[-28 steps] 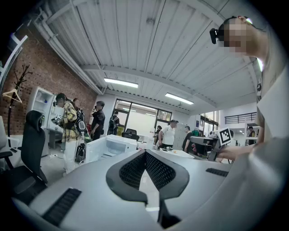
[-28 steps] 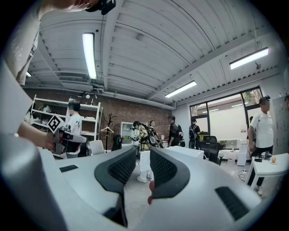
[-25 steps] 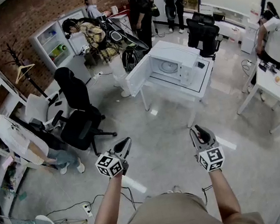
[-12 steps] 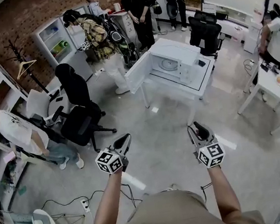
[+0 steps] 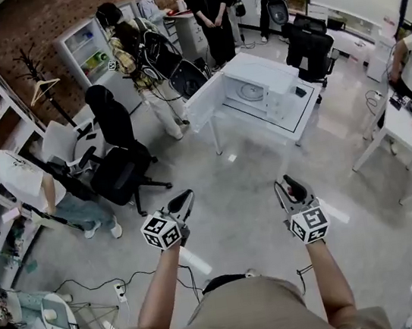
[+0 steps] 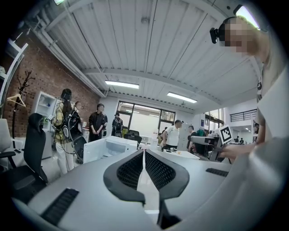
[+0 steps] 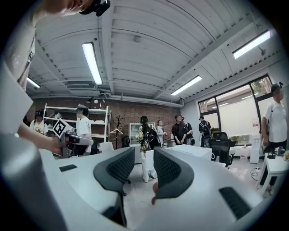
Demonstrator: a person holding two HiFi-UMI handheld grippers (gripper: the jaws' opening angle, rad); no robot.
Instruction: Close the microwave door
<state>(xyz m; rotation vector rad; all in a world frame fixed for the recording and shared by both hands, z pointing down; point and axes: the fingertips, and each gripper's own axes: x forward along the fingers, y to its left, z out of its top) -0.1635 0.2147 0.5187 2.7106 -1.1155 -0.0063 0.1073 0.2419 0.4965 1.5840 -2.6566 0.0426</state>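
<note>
The white microwave (image 5: 265, 88) stands on a white table (image 5: 302, 127) several steps ahead. Its door (image 5: 205, 106) hangs wide open to the left, and the cavity with the turntable shows. Both grippers are held out level over the floor, far short of the microwave. The left gripper (image 5: 184, 200) is shut with nothing in it; in the left gripper view (image 6: 144, 154) its pads meet and the microwave (image 6: 116, 144) lies straight ahead. The right gripper (image 5: 287, 183) has its jaws a little apart and empty (image 7: 143, 155), and the microwave (image 7: 192, 151) sits just right of them.
Two black office chairs (image 5: 118, 165) stand left of my path, and a seated person (image 5: 17, 184) is beyond them. A person with a backpack (image 5: 146, 61) stands close to the open door, with others behind. A second white table (image 5: 409, 139) is at right. Cables (image 5: 96, 299) lie on the floor at lower left.
Both grippers have moved forward towards the microwave along with the person carrying them. The person with the backpack has shifted beside the open door. Neither pair of jaws has changed.
</note>
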